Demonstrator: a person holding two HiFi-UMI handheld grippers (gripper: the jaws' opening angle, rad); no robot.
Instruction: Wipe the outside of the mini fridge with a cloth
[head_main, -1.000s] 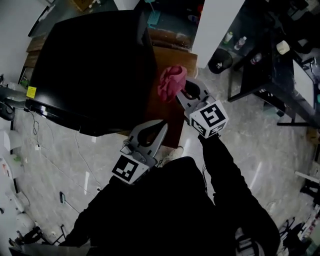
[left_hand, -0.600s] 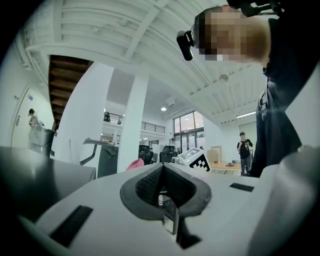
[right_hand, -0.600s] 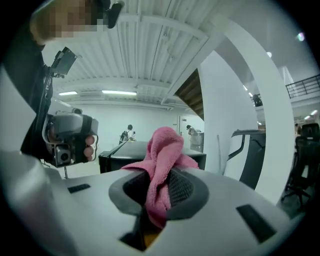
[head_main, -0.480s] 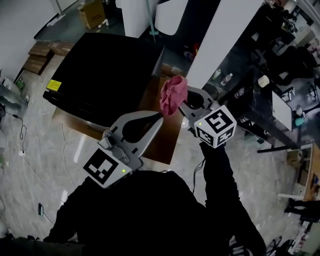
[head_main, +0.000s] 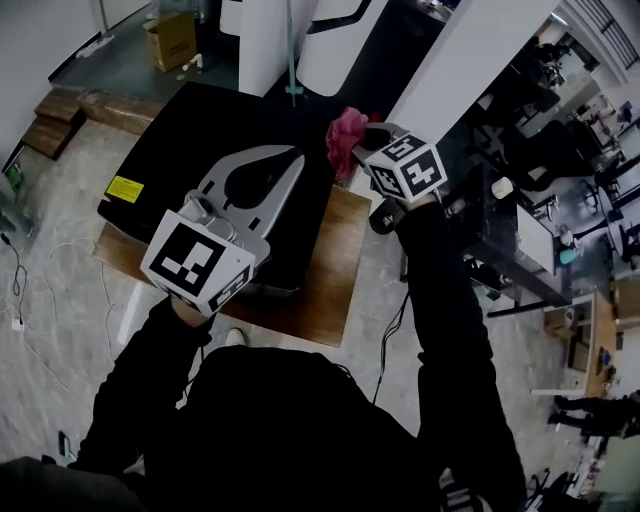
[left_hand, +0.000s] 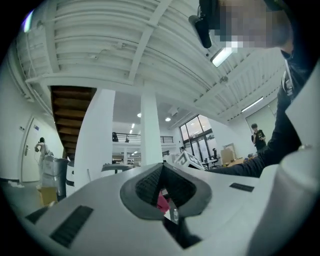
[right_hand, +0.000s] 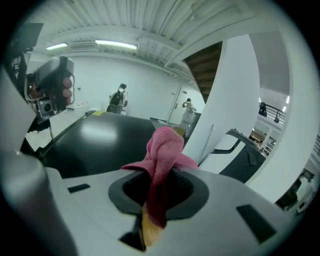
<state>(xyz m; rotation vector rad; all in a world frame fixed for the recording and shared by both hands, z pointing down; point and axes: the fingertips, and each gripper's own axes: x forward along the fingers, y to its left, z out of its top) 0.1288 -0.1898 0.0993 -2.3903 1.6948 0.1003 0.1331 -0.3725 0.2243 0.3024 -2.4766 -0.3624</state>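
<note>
Right claw (head_main: 360, 143) pinches the pink cloth (head_main: 345, 130). The mini fridge (head_main: 180, 140) lies below and to that claw's left, nearest at its corner. Left claw (head_main: 291, 163) is pressed together and empty, hovering over the fridge top.

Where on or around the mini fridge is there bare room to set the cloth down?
Bare: the mini fridge top between the yellow sticker and the left gripper, and the wooden platform strip right of the fridge. Crowded: the far right corner, where the right gripper holds the pink cloth beside the white column.
</note>
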